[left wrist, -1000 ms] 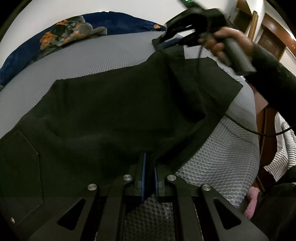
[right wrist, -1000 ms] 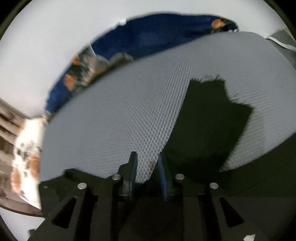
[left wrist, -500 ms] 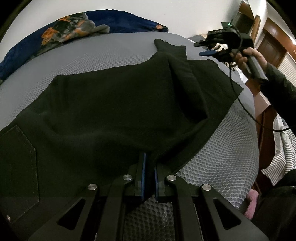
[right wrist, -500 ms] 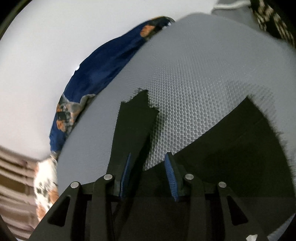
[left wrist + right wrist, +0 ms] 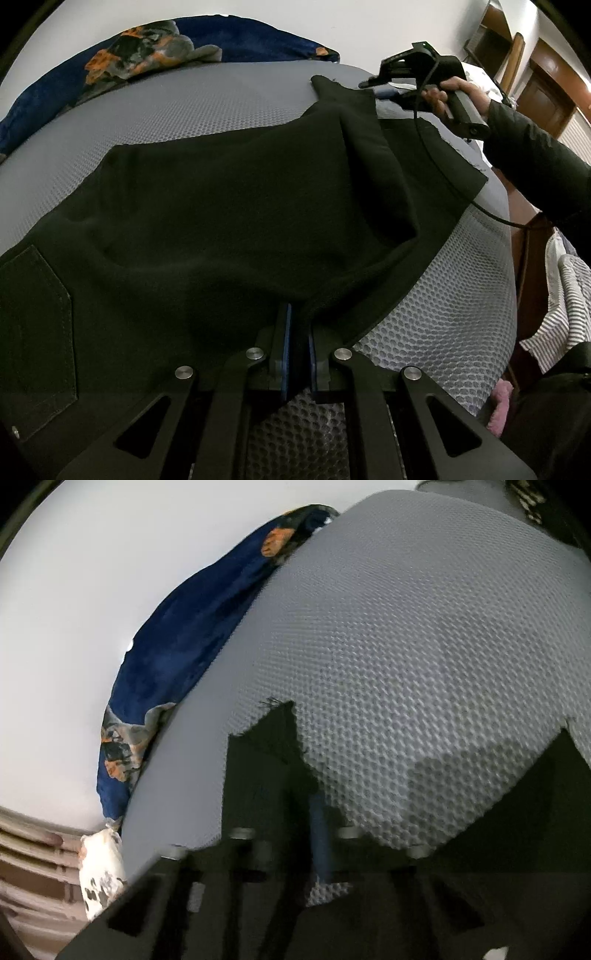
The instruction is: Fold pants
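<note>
Black pants (image 5: 221, 221) lie spread on a grey mesh mattress (image 5: 461, 295). My left gripper (image 5: 299, 321) is shut on a raised fold at their near edge. A back pocket (image 5: 37, 325) shows at the left. At the far end a hand (image 5: 454, 96) holds my right gripper (image 5: 369, 86) at the frayed hem of the upper pant leg (image 5: 343, 96). In the blurred right wrist view that hem (image 5: 266, 746) runs down between the jaws of my right gripper (image 5: 301, 801), which are closing on it. The other leg's hem (image 5: 554, 775) lies to the right.
A blue blanket with orange patches (image 5: 184, 48) lies along the mattress's far edge by the white wall, and also shows as the blanket (image 5: 177, 657) in the right wrist view. Off the right edge hang a striped cloth (image 5: 561, 295) and something pink (image 5: 498, 406). Wooden furniture (image 5: 546, 92) stands behind.
The right gripper swung off to the right of the leg's hem, rolled, and came back onto it. Its jaws, apart before, have drawn together around the fabric. The left gripper kept still.
</note>
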Demonstrator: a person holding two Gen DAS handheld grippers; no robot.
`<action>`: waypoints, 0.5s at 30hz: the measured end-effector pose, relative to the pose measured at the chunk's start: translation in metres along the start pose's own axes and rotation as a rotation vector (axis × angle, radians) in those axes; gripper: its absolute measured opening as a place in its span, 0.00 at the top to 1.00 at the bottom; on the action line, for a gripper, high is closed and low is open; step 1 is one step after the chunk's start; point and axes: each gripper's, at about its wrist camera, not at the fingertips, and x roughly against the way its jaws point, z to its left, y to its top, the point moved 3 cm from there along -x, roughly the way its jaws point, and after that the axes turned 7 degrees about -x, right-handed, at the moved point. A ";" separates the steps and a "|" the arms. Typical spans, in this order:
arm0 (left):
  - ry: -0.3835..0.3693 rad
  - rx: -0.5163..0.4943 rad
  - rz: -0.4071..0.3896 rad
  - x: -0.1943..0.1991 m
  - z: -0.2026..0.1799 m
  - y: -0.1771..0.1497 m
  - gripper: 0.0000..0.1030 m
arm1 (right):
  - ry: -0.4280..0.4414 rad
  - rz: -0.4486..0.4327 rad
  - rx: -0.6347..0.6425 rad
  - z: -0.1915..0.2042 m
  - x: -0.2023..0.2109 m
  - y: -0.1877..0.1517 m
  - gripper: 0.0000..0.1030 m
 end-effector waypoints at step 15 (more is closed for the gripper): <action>0.027 -0.008 -0.010 0.000 -0.006 -0.002 0.91 | -0.241 -0.210 0.187 -0.031 0.154 0.000 0.97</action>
